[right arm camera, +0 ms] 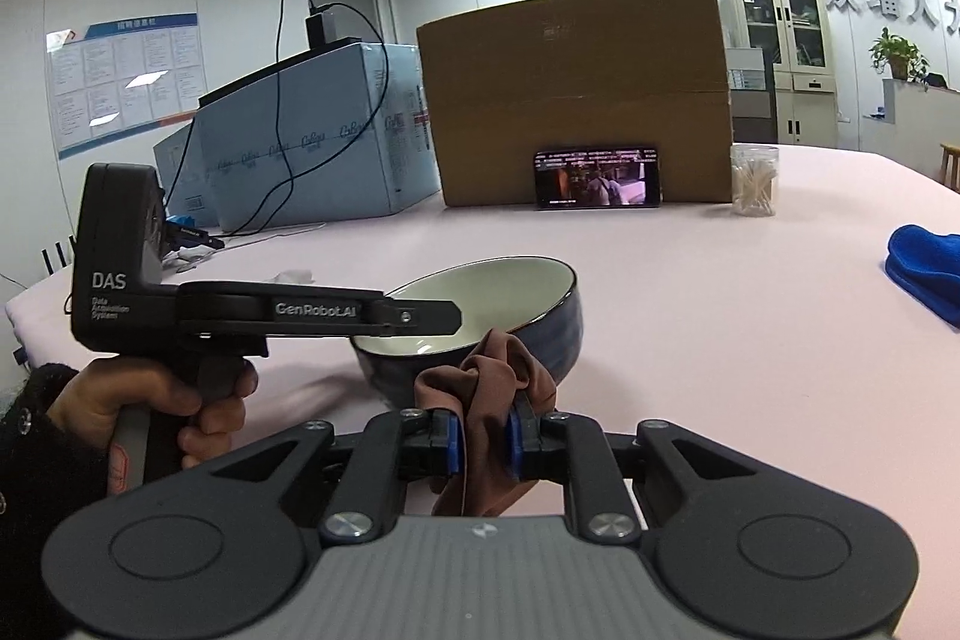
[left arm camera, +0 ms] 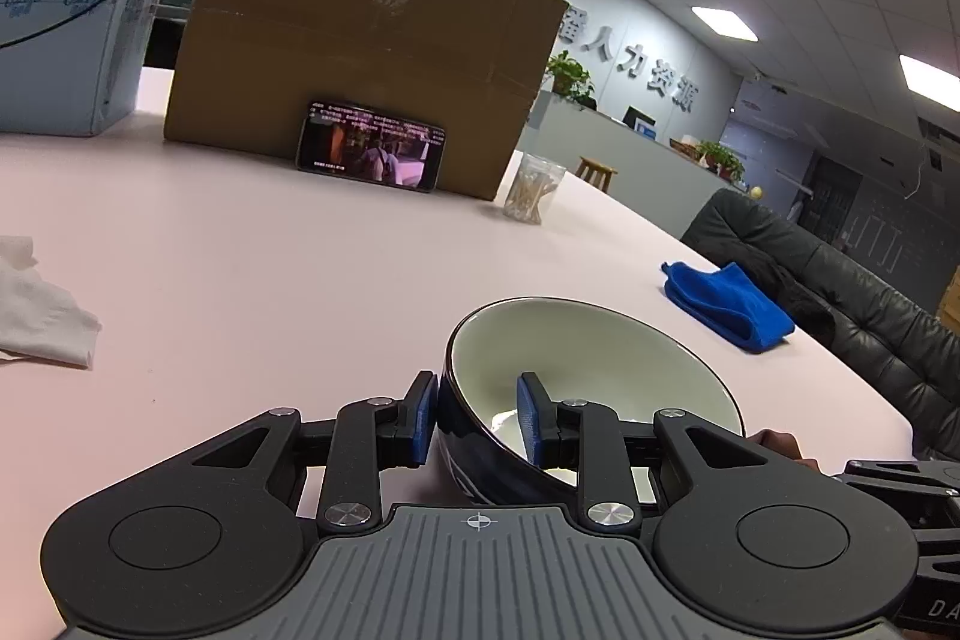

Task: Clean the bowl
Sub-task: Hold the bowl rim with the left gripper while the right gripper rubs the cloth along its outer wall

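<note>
A bowl, dark blue outside and cream inside, is tilted on the pink table. My left gripper is shut on the bowl's near rim, one blue pad outside the wall and one inside. In the right wrist view the same bowl is held up at an angle by the left gripper, with a hand on its handle. My right gripper is shut on a bunched brown cloth, which sits just in front of the bowl's outer wall.
A cardboard box with a phone leaning on it stands at the back. A clear jar of cotton swabs, a blue towel, crumpled white tissue and a pale blue carton also lie on the table. A dark sofa borders the right edge.
</note>
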